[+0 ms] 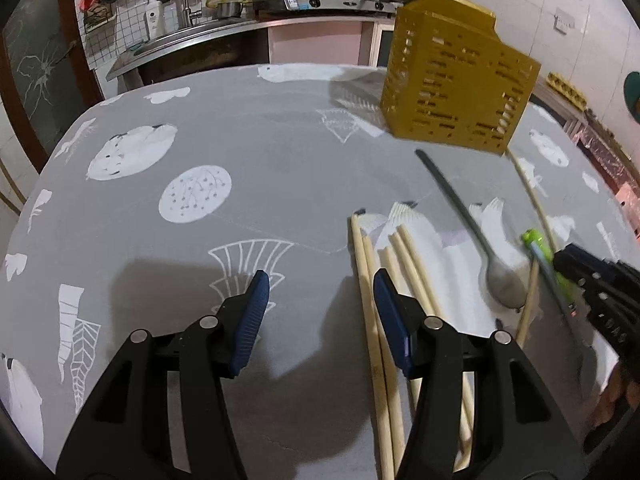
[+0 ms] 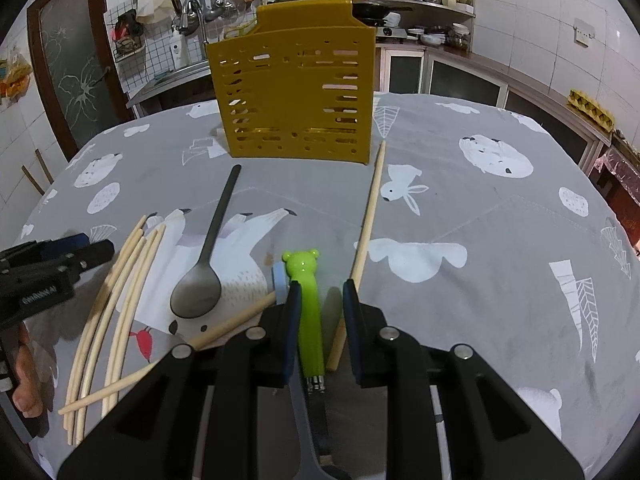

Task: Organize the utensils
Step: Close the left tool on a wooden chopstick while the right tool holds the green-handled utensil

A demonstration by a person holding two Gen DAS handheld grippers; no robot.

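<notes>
A yellow slotted utensil holder stands at the far side of the table; it also shows in the left wrist view. A dark spoon lies in front of it, also in the left wrist view. Several wooden chopsticks lie at the left, and one chopstick lies alone. My right gripper is open around a green bear-handled utensil lying on the table. My left gripper is open and empty beside the chopsticks.
The table carries a grey cloth with white animal prints. A kitchen counter with sink and stove stands behind it. Shelves and cabinets line the far wall. A hand holds the left gripper.
</notes>
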